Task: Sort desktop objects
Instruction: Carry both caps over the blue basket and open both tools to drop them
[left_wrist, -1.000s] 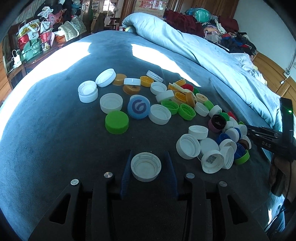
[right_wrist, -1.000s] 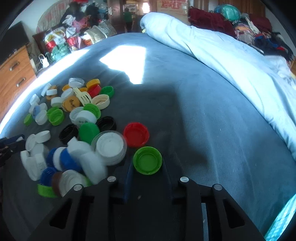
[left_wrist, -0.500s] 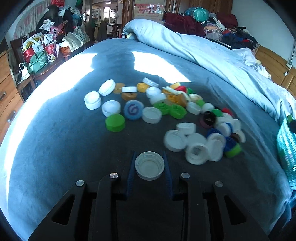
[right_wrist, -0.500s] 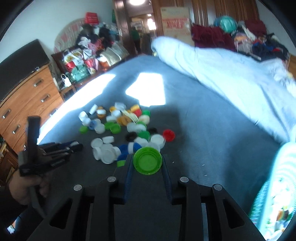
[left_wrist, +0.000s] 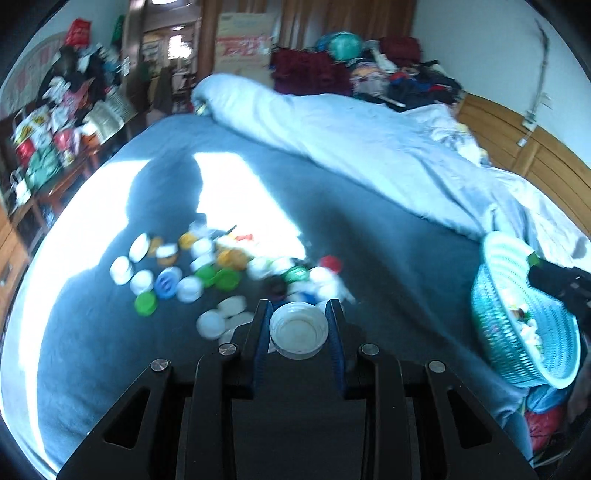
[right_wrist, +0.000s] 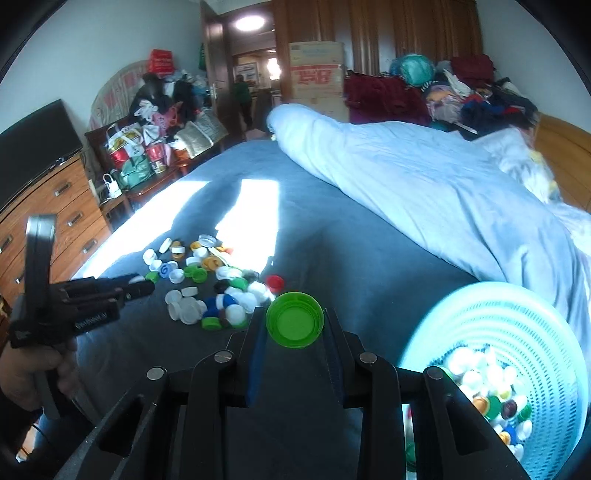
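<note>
My left gripper (left_wrist: 298, 321) is shut on a white bottle cap (left_wrist: 298, 329), held open side up well above the bed. My right gripper (right_wrist: 294, 326) is shut on a green bottle cap (right_wrist: 294, 324), also lifted. A pile of loose caps (left_wrist: 221, 273) in several colours lies on the dark blue bedspread; it also shows in the right wrist view (right_wrist: 218, 284). A pale turquoise mesh basket (right_wrist: 491, 314) with several caps in it sits at the lower right, close to my right gripper. It shows at the right edge of the left wrist view (left_wrist: 495, 317). My left gripper shows in the right wrist view (right_wrist: 142, 286).
A rolled light-blue duvet (right_wrist: 424, 184) runs along the bed's far right side. A wooden dresser (right_wrist: 48, 210) with a TV stands left of the bed. Bags and clothes are heaped at the back. Bare bedspread (left_wrist: 388, 266) lies between the cap pile and the basket.
Both grippers have risen and pulled back from the cap pile, each carrying its cap. The views have swung right, and the basket has come into sight.
</note>
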